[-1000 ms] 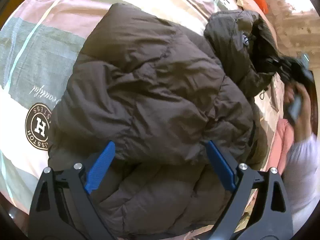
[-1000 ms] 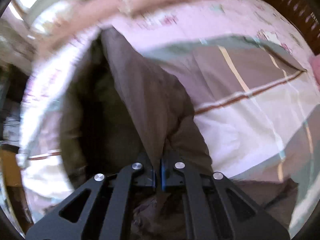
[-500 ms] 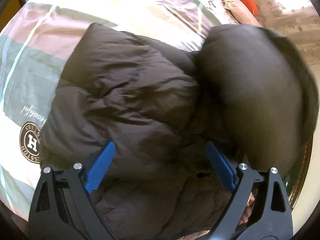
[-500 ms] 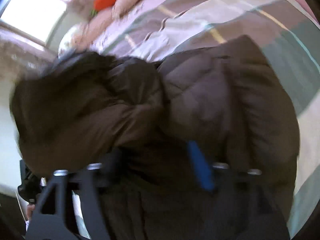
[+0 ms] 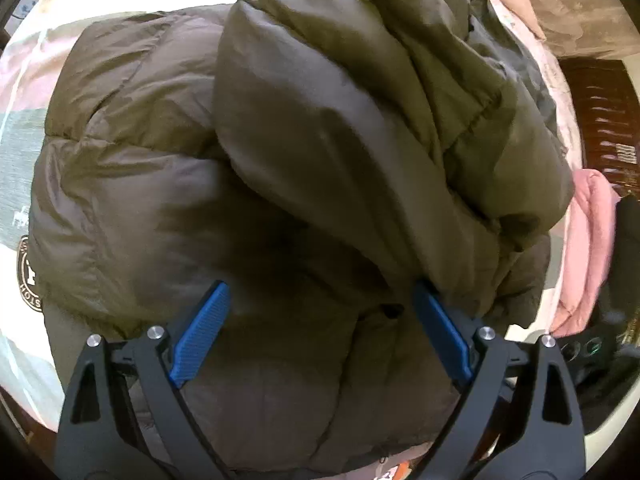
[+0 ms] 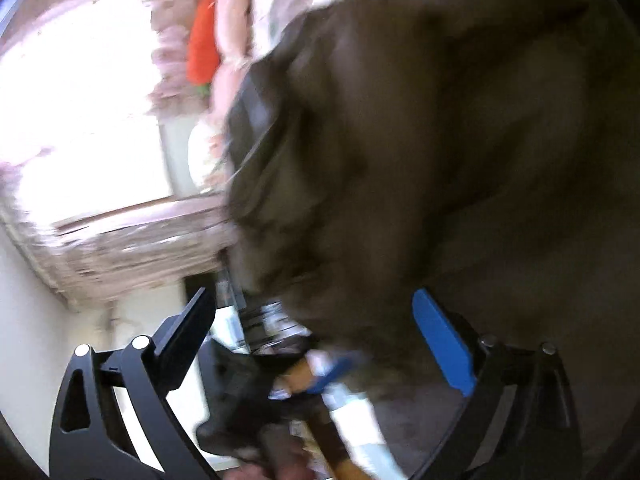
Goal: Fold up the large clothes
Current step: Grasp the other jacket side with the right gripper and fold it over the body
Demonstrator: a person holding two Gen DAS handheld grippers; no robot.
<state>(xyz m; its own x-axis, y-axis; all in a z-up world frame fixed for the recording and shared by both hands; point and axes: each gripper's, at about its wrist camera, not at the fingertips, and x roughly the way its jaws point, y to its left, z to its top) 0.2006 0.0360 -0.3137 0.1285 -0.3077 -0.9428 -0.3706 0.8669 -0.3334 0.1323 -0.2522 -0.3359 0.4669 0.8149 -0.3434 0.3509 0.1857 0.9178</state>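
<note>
A large dark olive-brown puffer jacket (image 5: 192, 184) lies on the bed. Its hooded upper part (image 5: 380, 92) is folded over onto the body. My left gripper (image 5: 320, 320) is open and empty, low over the jacket's near part, with its blue pads either side of the fabric. In the right wrist view the jacket (image 6: 460, 140) is a blurred dark mass filling the right side. My right gripper (image 6: 316, 320) is open and empty at the jacket's edge.
The bed cover (image 5: 16, 152) is patchwork pink, grey-green and white with a round logo at the left. A pink garment (image 5: 588, 240) lies at the right edge. A bright window (image 6: 80, 112) and an orange cushion (image 6: 202, 40) show in the right wrist view.
My right gripper was shut on the jacket's hooded end, carried it over onto the body, and has opened and let go. The left gripper has moved closer over the jacket, still open.
</note>
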